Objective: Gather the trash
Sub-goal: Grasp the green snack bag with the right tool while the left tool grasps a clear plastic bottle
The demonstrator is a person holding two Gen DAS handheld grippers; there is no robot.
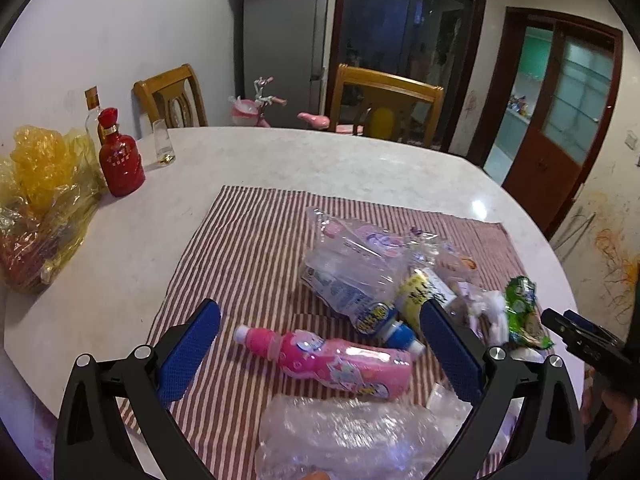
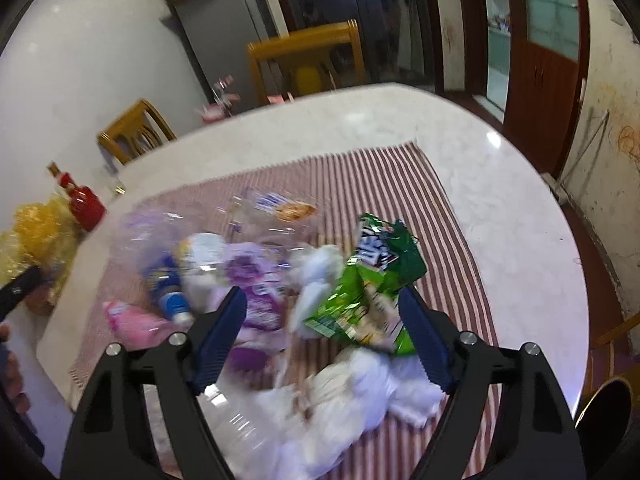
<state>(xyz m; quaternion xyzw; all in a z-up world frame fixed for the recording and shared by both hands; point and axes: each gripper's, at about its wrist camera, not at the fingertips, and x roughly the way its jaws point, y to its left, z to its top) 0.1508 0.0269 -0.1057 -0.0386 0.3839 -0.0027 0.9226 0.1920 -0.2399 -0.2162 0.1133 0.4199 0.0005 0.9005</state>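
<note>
A: Clear crinkled plastic first, a crushed bottle [image 1: 352, 436] lying low between the left gripper [image 1: 320, 354] jaws, closest to its camera. Jaws spread wide, holding nothing.

B: Just past it?

A: Pink bottle [image 1: 332, 360], on its side, long axis running straight across the gap from one jaw toward the other, white cap toward the left jaw. To close on it across the width, the jaws would likely need a turn.

B: Right side?

A: Right gripper [image 2: 322, 340] also released, nothing held. White crumpled tissue [image 2: 340, 396] under its gap, green snack wrapper [image 2: 372, 284] against the inside of its right jaw and beyond. I'd judge the right hand nearer the wrapper, the left nearer the pink bottle.

B: Further out?

A: Blue-capped bottle [image 1: 384, 320] and clear wrappers [image 1: 352, 248] piled ahead of the left jaws, all on the striped cloth [image 1: 248, 240].

B: Differences between views?

A: The right view is motion-blurred but shows a dark round bin [image 2: 604, 412] off the table edge, outside its right jaw. The left view misses it, though it catches the red bottle [image 1: 120, 160] and yellow bag [image 1: 40, 200] far left.
</note>
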